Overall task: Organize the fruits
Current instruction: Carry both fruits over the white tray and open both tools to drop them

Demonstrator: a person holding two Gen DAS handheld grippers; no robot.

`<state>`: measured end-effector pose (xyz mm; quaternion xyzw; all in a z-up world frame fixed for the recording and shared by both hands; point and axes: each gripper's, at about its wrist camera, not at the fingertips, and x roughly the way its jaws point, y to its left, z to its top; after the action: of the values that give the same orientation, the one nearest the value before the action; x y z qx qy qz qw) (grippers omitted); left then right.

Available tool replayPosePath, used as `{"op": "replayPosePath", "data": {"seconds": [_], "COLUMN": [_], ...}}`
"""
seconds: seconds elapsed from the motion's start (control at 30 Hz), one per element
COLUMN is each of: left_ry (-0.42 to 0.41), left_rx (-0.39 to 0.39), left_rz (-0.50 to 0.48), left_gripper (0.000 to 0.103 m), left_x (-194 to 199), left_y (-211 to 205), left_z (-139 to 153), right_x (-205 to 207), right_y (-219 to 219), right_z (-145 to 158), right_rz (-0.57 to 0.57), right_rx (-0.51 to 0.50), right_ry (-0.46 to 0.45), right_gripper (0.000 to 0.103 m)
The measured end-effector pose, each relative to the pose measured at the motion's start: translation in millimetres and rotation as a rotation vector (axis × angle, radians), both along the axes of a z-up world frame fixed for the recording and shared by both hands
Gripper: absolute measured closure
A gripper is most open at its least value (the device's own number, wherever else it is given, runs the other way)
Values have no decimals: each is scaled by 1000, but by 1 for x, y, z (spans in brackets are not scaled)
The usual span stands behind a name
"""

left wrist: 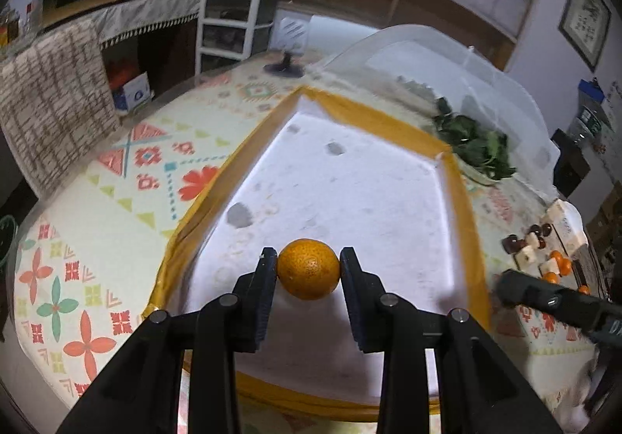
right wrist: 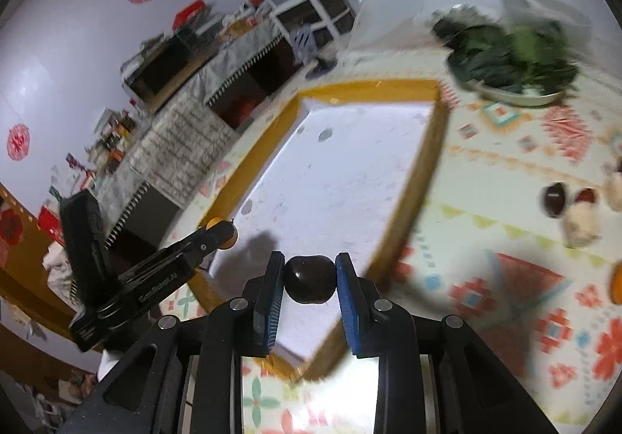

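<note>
My left gripper [left wrist: 309, 268] pinches a firm, light mandarin [left wrist: 308, 268] across its middle over the white tray [left wrist: 350, 181]; my right gripper [right wrist: 310, 278] clamps a glossy, slippery dark plum [right wrist: 310, 279] there too

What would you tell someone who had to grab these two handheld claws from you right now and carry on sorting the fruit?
Left gripper: shut on a small orange, held over the white tray with the yellow rim.
Right gripper: shut on a dark round fruit, over the tray's near corner.
Tray: nothing lies in it yet.
Left to sort: more dark fruits, pale pieces and oranges on the patterned tablecloth to the right of the tray.
Next, probably: set both fruits down in the tray, then fetch the rest.
</note>
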<state>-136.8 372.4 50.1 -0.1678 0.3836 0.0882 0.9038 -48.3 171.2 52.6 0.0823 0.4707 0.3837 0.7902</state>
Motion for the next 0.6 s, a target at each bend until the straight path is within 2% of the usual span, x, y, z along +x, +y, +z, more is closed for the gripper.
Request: {"op": "replayPosePath", "data": {"seconds": [0.2,0.43,0.5,0.57,0.6], "left_ry": [7,-33,-52,-73,-86], "left_rx": [-6,-39,-42,-38,-37], "left_rz": [4,33,36,33,33], "left_gripper": [71,50,44,34,33], "left_x": [1,-7,-12,-18,-21], "left_y": [6,7,4,-2,-6], "left_z": [-5,9,16,26,31], "right_x": [6,2,0,-3,-5], "right_y": [29,36,29,24,19], "right_z": [-25,-20,-11,-5,0], "right_rz": [9,2,-4,-8,-12], "right_rx": [-56,-77,-59,-42,-34], "right_ry": [13,-42,-63,-84,-98], "right_gripper": [73,72,64,51,49]}}
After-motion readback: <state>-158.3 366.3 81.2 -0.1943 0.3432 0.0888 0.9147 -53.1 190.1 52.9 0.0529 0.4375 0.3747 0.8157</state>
